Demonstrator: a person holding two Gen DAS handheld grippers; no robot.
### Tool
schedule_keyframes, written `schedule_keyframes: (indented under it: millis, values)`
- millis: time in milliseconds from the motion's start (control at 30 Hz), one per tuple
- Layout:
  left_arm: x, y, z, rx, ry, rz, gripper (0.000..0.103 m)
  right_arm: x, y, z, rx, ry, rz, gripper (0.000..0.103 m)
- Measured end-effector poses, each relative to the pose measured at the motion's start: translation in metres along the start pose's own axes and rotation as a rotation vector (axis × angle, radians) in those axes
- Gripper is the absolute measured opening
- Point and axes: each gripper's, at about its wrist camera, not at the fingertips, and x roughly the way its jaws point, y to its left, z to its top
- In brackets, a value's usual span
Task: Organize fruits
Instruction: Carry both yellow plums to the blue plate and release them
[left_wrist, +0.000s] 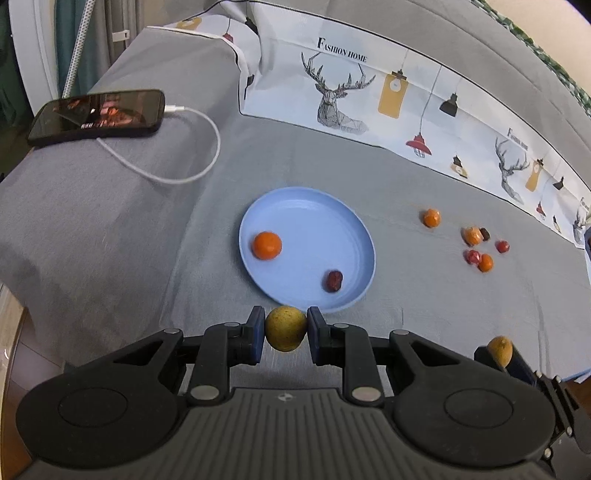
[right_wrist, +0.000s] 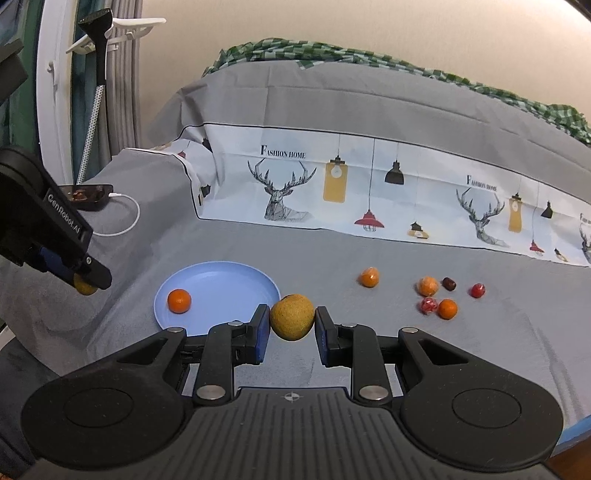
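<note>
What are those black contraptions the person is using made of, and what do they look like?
Each hand-held gripper, left and right, is matte black plastic: a ribbed body, two round discs, hinged arms with silver pins, and blue fingertips. One side bears white "GenRobot.AI" lettering. No hands or sleeves show.

soft even light, fisheye-warped edges

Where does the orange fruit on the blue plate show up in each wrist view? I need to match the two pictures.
Left wrist view: orange fruit sits at the left side of the blue plate, just above picture centre.
Right wrist view: the same fruit is left of centre, on the plate's left part.
Shared landmark: the deer print under "Fashion Home".
</note>
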Motion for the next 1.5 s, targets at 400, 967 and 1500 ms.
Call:
schedule_keyframes:
  millis: [400,967,1500]
  values:
    - [0.043,-0.005,0.042,0.021,-0.007,0.04,0.026,0.067,0.019,0.013,-0.012,0.099,0.085,0.027]
    - [0.165,-0.04,0.094,0.193,0.094,0.111,0.026,0.187,0.038,0.027,-0.041,0.218,0.129,0.027]
    - [0.16,-0.04,0.08,0.313,0.091,0.19,0.098,0.201,0.033,0.022,0.007,0.308,0.141,0.091]
